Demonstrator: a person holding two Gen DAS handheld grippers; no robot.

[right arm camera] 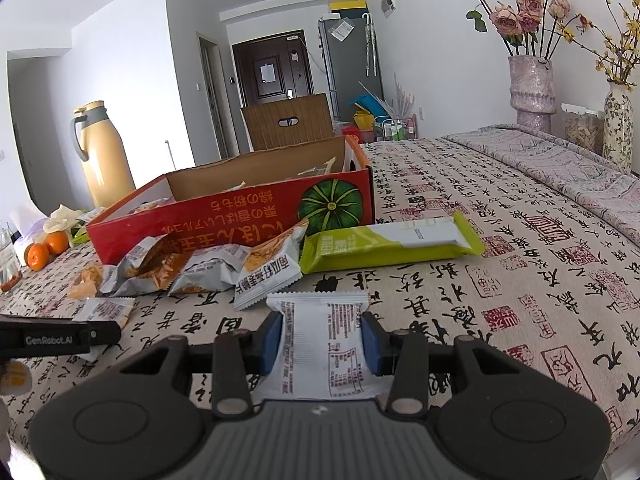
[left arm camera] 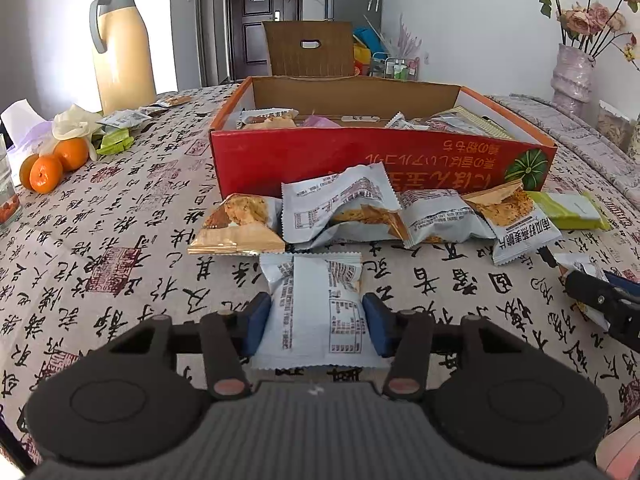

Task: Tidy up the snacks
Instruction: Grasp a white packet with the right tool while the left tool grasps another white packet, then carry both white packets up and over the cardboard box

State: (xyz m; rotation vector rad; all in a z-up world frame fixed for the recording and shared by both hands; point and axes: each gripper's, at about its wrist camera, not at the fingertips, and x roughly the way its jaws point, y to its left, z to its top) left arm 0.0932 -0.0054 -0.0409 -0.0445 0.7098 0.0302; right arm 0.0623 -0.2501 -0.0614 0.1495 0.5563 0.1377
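Snack packets (left arm camera: 380,212) lie heaped on the table (left arm camera: 120,240) against the near wall of the red cardboard box (left arm camera: 376,156), which stands open at the table's middle. Inside the box lie more packets (left arm camera: 268,117), some white with printed panels, one pale purple; their labels are too small to read. The box's near wall carries a green pumpkin picture (right arm camera: 331,207) and upside-down yellow Japanese writing. One heaped packet shows large dark Chinese characters (right arm camera: 267,276) under a photo of golden crisps. A long lime-green and white bar wrapper (right arm camera: 390,242) lies beside the box's right corner.

The left gripper (left arm camera: 316,322) has its blue pads pressed against the sides of a white packet (left arm camera: 316,300) lying flat on the table, nutrition table facing up. The right gripper (right arm camera: 320,344) likewise clamps a second white packet (right arm camera: 320,340) between its pads, nearer the table's right side. "GenRobot.AI" (right arm camera: 48,340) is printed on the left gripper's finger in the right wrist view.

Near the table's left edge sit oranges (left arm camera: 52,164) and a cream thermos jug (left arm camera: 120,48).
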